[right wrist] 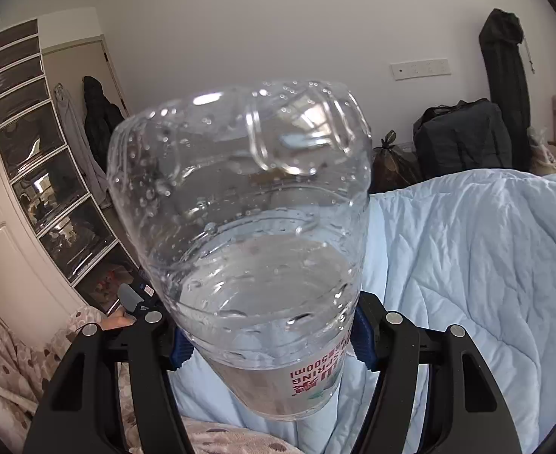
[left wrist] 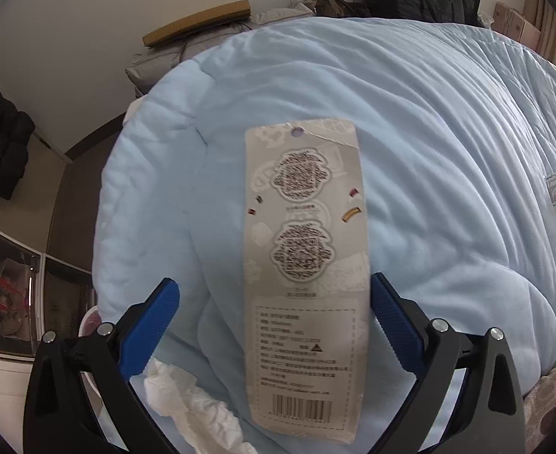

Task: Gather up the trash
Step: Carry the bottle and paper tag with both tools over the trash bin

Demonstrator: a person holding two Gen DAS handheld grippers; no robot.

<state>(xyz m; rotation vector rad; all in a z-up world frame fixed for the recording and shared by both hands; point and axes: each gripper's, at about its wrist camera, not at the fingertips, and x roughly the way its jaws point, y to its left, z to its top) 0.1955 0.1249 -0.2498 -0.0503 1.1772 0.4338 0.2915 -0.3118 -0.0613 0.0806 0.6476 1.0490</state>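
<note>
Left wrist view: the left gripper [left wrist: 274, 302] stands spread wide around a grey card tag [left wrist: 304, 276] on the blue quilt [left wrist: 448, 174]; crumpled tissue [left wrist: 191, 405] at 7 o'clock.

Right wrist view: the right gripper [right wrist: 270, 336] clamps a clear water bottle [right wrist: 247, 234] (part full), base pointing at 12 o'clock.

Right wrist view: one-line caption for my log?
Right hand-held gripper clamps a partly filled plastic water bottle above the light blue quilt.
</note>
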